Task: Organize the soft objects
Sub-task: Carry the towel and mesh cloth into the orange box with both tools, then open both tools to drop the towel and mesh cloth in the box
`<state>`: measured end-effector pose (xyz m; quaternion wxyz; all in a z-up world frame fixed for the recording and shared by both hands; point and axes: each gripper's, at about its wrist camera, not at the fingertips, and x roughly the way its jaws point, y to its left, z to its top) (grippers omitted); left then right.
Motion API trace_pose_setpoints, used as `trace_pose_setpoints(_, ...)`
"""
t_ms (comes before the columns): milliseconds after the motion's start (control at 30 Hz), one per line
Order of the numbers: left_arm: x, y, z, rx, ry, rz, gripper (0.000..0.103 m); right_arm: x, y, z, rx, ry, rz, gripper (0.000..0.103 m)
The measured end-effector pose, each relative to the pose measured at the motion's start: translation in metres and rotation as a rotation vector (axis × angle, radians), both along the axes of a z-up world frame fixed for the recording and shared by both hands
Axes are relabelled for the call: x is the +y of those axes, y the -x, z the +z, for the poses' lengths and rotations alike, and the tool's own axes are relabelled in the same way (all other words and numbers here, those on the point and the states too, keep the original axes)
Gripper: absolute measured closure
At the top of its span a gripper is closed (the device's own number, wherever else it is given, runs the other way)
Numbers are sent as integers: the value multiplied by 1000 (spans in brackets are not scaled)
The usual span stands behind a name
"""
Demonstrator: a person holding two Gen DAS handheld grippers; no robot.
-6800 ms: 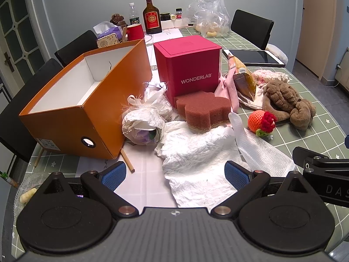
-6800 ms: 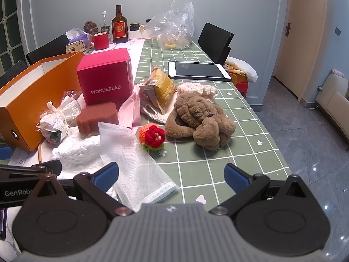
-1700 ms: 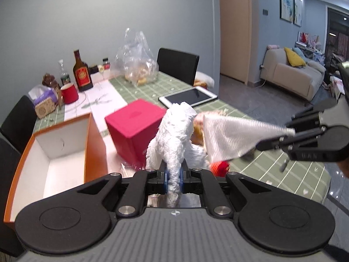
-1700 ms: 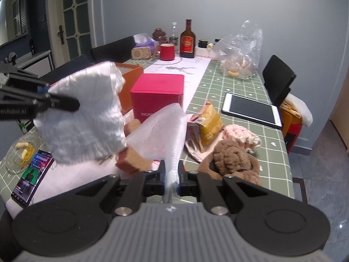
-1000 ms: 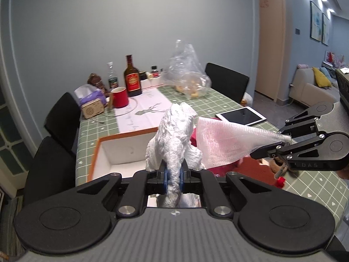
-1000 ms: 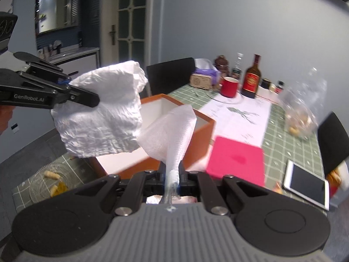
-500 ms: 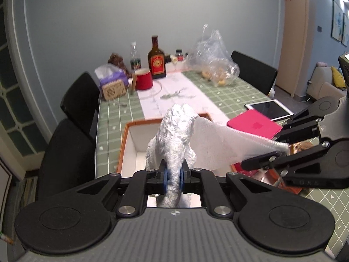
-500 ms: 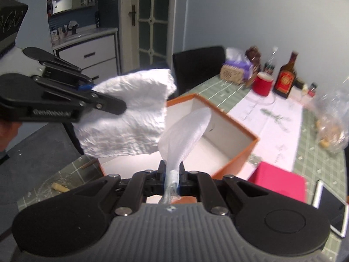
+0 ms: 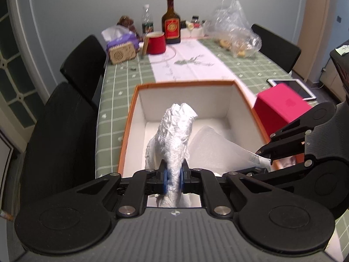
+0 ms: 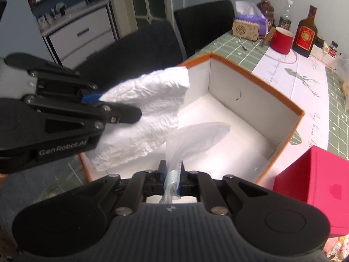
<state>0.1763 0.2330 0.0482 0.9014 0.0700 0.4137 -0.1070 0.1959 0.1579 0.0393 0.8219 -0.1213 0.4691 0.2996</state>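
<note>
My left gripper is shut on a crinkled white cloth and holds it over the open orange box with a white inside. In the right wrist view the same cloth hangs from the left gripper above the box. My right gripper is shut on a thin translucent mesh sheet, which reaches down into the box. In the left wrist view the sheet comes from the right gripper at the right.
A pink cube box stands right of the orange box, a tablet behind it. A red mug, a bottle, a small wooden speaker and a plastic bag stand at the far end. Black chairs line the left side.
Both grippers have tilted down and closed in on the orange box. The cloth and the mesh sheet now hang lower, over and into the box's opening.
</note>
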Motion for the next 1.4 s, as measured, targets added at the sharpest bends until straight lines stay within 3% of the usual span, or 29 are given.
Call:
trace_pose_setpoints(267, 7, -5, -31, 81, -14, 24, 91, 9, -6, -41, 68, 75, 5, 97)
trace_pose_setpoints(633, -7, 0, -56, 186, -63, 4, 91, 16, -6, -56, 85, 170, 79, 97)
trace_pose_setpoints(867, -13, 7, -54, 229, -75, -9, 86, 7, -4, -57, 113, 264, 151, 98)
trace_pose_setpoints(1100, -19, 19, -53, 279, -94, -55, 61, 3, -5, -57, 136, 281, 187, 94)
trace_pose_setpoints(1167, -19, 21, -50, 295, -87, -43, 47, 5, -2, -57, 152, 288, 194, 94)
trace_pose_setpoints(1200, -18, 23, -49, 300, -88, -44, 39, 6, 0, -57, 166, 300, 205, 91)
trace_pose_setpoints(1233, -18, 25, -47, 295, -92, -48, 39, 7, 1, -58, 178, 312, 221, 88)
trace_pose_setpoints(1300, -16, 29, -41, 284, -94, -44, 39, 7, 4, -56, 159, 327, 238, 65)
trace_pose_setpoints(1400, -13, 33, -31, 263, -77, -28, 39, 7, 6, -51, 139, 333, 232, 59)
